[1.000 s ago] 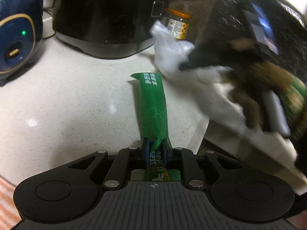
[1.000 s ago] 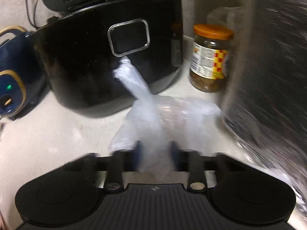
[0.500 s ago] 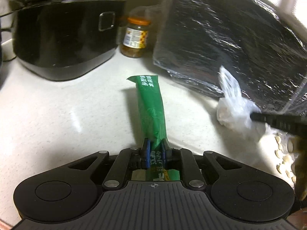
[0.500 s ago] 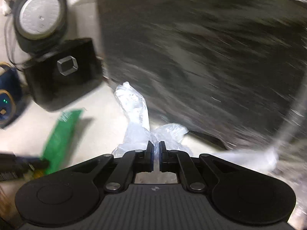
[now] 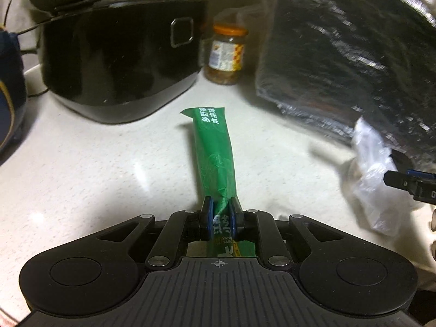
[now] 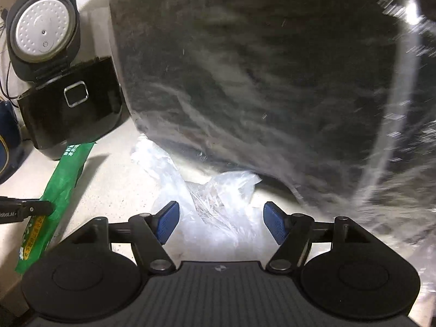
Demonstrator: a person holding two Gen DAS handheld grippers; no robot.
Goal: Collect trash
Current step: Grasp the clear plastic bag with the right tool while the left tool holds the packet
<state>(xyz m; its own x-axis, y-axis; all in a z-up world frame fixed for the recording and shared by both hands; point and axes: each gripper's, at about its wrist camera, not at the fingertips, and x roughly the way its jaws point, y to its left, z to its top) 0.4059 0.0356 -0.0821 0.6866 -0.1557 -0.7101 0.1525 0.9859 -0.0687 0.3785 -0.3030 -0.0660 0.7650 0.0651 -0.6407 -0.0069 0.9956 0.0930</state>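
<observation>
Left tool (image 5: pixel 220 215) is clenched on the near end of a long green wrapper (image 5: pixel 215 150), its blue pads pressing the crumpled plastic from both sides, and the wrapper's far end juts out above the pale speckled tabletop (image 5: pixel 95 169) toward the back. Behind it, toward the tabletop's far left, stands a black rice cooker (image 5: pixel 120 57) with its lid swung up, and just right of the cooker is a glass jar (image 5: pixel 226 54) with an orange cap. Right of the jar, a big black trash bag (image 5: pixel 354 62) fills the far right side of the tabletop. At the foot of that bag lies a crumpled clear plastic bag (image 6: pixel 207 199), resting on the tabletop. Right tool (image 6: pixel 220 222) hangs over this clear bag with its jaws opening; the plastic lies between the blue pads (image 6: pixel 167 223), and neither pad presses on it. From the right wrist view the green wrapper (image 6: pixel 60 188) shows at the left, pinched by the other tool's tip.
</observation>
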